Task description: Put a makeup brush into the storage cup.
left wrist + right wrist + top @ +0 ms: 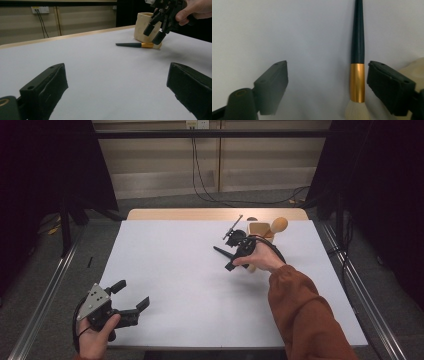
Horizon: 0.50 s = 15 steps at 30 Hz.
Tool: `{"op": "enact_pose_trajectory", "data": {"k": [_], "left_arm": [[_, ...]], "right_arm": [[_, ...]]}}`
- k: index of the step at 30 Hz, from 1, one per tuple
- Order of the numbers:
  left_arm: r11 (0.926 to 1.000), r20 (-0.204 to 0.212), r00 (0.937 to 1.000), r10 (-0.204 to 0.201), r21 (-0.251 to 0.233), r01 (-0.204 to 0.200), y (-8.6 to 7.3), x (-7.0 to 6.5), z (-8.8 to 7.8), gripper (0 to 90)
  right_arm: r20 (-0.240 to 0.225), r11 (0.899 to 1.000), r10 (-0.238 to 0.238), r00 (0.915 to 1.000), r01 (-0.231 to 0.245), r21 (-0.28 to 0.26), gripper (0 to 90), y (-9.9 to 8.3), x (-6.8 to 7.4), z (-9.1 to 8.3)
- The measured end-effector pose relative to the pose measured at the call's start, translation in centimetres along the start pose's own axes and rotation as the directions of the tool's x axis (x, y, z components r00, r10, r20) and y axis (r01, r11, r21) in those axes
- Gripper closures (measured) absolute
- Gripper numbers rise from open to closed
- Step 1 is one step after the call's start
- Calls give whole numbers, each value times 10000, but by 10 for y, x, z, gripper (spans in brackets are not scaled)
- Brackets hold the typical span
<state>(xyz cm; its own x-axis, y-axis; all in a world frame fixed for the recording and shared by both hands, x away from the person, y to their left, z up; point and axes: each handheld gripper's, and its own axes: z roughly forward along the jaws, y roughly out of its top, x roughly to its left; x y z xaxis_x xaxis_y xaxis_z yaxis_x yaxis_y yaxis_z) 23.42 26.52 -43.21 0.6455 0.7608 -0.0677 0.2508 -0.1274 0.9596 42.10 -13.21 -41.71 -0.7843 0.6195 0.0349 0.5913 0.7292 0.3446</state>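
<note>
Right hand-held gripper (233,256) sits right of centre in the high view, held in a hand with a rust-orange sleeve, pointing down toward the white bench (175,285).

Makeup brush (357,62) lies flat on the bench. In the right gripper view it runs vertically right of centre: dark handle up to the top edge, gold ferrule in the lower half, pale bristles at the bottom edge. It lies between the 2 jaws, close to the right one and well apart from the left one. The jaws stand apart and neither pad presses on the brush.

In the left gripper view the brush (138,45) lies in the upper right, handle tip pointing left, and the right hand-held gripper (155,32) hangs just above its ferrule end. Behind the brush stands a pale container (145,23); in the high view this container (259,228) is above the gripper, with a round wooden knob (279,225) beside it.

Left hand-held gripper (131,296) is at lower left of the high view, near the bench's near edge, jaws wide apart with nothing between them, well apart from the brush.
</note>
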Motion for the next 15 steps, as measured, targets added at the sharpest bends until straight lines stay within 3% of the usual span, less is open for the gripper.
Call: {"op": "enact_pose_trajectory", "data": {"k": [7, 15], "left_arm": [[10000, 16, 10000, 38, 27, -38, 0, 0, 0, 29], [9999, 62, 9999, 92, 39, -93, 0, -1, 0, 29]], "right_arm": [[174, 9970, 82, 9998, -96, 764, 344, -2, -6, 5], [489, 9935, 201, 9986, -254, 1111, 429, -4, -11, 9]]}}
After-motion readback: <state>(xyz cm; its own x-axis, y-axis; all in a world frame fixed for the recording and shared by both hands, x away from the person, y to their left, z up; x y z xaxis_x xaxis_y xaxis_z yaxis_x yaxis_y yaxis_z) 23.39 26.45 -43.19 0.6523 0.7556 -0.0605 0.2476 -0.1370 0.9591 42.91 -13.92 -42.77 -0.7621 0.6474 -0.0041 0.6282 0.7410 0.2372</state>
